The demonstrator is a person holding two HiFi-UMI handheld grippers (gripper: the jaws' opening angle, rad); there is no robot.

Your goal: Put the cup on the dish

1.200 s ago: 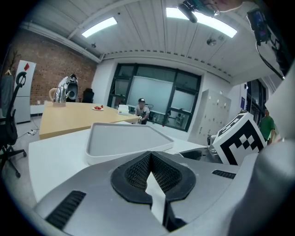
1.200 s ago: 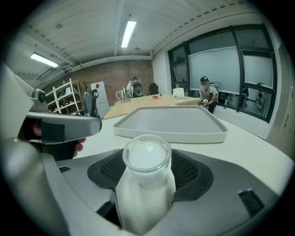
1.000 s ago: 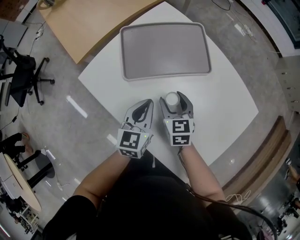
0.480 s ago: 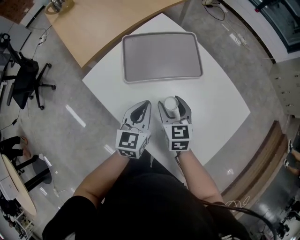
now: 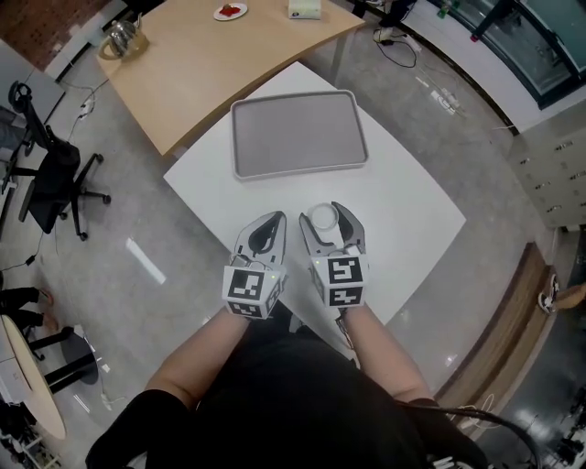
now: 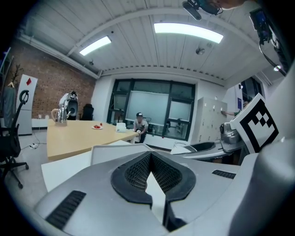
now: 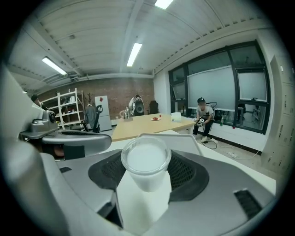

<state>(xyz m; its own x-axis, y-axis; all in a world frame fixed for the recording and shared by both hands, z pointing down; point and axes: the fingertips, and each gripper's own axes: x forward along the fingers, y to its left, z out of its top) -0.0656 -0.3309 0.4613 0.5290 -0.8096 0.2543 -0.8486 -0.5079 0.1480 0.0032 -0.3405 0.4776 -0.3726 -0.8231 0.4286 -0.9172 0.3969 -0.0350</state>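
Note:
A small white cup (image 5: 322, 218) stands upright between the jaws of my right gripper (image 5: 323, 213), which is shut on it. In the right gripper view the cup (image 7: 145, 161) fills the gap between the black pads. The dish is a grey rectangular tray (image 5: 298, 170), lying empty on the white table (image 5: 407, 206) a short way beyond both grippers; its rim (image 7: 186, 139) shows past the cup. Just left of the right one, my left gripper (image 5: 268, 223) is shut, with nothing between its jaws (image 6: 150, 156). Whether the cup rests on the table is unclear.
A wooden table (image 5: 220, 55) adjoins the white one behind the tray, with a small plate (image 5: 231, 11) and a kettle (image 5: 122, 38) on it. An office chair (image 5: 55, 174) stands on the floor at left. A person (image 7: 202, 115) sits by the far windows.
The head view has pulled back and shows more of the room. Both grippers stay side by side near the table's front corner, and the right one still holds the cup.

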